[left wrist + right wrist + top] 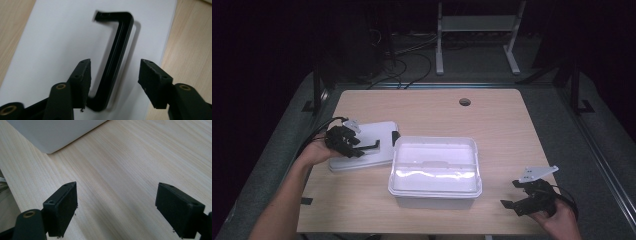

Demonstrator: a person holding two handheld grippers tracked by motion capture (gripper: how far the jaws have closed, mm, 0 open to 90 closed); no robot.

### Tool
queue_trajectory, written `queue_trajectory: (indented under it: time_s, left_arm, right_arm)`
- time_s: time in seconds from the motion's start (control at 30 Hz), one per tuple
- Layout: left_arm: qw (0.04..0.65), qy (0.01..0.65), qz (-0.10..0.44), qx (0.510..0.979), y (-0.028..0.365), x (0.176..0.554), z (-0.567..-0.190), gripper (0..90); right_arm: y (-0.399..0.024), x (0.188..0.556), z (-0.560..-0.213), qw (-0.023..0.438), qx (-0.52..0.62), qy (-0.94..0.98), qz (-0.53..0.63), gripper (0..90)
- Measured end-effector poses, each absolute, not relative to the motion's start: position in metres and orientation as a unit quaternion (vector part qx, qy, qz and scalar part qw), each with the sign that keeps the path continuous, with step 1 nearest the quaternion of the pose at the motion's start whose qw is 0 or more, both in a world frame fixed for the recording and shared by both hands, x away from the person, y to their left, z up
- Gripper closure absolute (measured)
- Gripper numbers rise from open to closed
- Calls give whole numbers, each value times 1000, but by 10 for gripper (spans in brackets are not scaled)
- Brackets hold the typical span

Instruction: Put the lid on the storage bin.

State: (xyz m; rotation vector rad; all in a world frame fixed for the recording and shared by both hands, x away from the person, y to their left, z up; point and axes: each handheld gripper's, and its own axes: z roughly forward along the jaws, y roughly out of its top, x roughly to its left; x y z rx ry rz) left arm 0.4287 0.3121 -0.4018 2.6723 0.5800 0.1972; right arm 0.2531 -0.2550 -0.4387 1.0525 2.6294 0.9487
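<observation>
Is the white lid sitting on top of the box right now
No, the white lid lies flat on the table, left of the open box.

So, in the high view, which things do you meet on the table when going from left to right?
Left gripper → white lid with the black handle → white container → right gripper.

Lid (362, 147) flat on the table (492, 117) at left, handle (371, 146) on top of it, open box (435, 170) just right of the lid, left gripper (362, 146) over the lid, right gripper (508, 197) near the table's front right corner.
</observation>
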Motion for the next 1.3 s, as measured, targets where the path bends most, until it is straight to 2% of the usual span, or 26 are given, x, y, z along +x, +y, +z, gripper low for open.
queue_trajectory:
  time_s: [0.17,0.33,0.5,0.87,1.3]
  left_arm:
    - [182,203,62,960,308,434,-410,550]
    - [181,199,67,961,308,433,-408,697]
    - [175,199,68,962,307,432,-404,724]
    - [176,206,98,958,310,432,-383,839]
    - [171,209,96,958,317,421,-373,847]
  right_arm:
    - [-256,252,-438,78,353,876,317,173]
    - [-256,252,-439,78,354,876,317,173]
    - [-255,251,-439,77,351,877,318,173]
    - [-253,251,-439,77,350,878,316,173]
    - [-251,249,-439,81,349,878,317,173]
